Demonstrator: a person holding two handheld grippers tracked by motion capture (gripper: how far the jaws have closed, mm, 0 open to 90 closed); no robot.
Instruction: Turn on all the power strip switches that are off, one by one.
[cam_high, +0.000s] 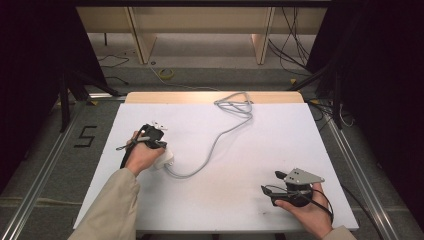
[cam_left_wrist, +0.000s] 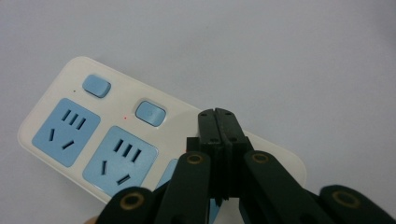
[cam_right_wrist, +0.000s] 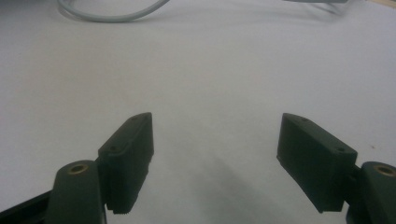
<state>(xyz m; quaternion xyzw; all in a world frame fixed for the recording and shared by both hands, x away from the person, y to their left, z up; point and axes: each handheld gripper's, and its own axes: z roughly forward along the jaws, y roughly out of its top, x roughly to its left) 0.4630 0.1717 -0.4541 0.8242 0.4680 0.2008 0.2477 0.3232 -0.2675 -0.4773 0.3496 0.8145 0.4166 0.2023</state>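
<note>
the right tongs (cam_high: 272, 189) sit nearest, at the near right of the white counter (cam_high: 260, 150), resting in the person's right hand with nothing around them. in the right gripper view their two black pads stand wide apart over bare surface, with a grey cable (cam_right_wrist: 112, 14) curving across the far edge.

further in, at the counter's left, the left hand (cam_high: 142, 155) holds the left tongs (cam_left_wrist: 218, 122) over a white power strip (cam_left_wrist: 51, 91). seen along those tongs, the two pads are pressed flat together with nothing between them, and their joined tip hangs just past the second blue rocker switch (cam_left_wrist: 150, 113), close above the strip's casing. whether the tip touches the plastic cannot be told. two blue sockets (cam_left_wrist: 120, 158) lie to the side of the tip, and another switch (cam_left_wrist: 96, 86) sits toward the strip's rounded end.

beyond that, the strip's grey cord (cam_high: 220, 135) snakes across the counter to a loose coil at the far edge.

the work looks like pressing a switch with the closed tip. the main risk is aim: the tip is narrow and the rocker small, so a slightly off push could land on the casing or slide into a socket face. nothing steadies the strip, so a slanted push may shove it across the smooth counter, and the cord could drag it round.
</note>
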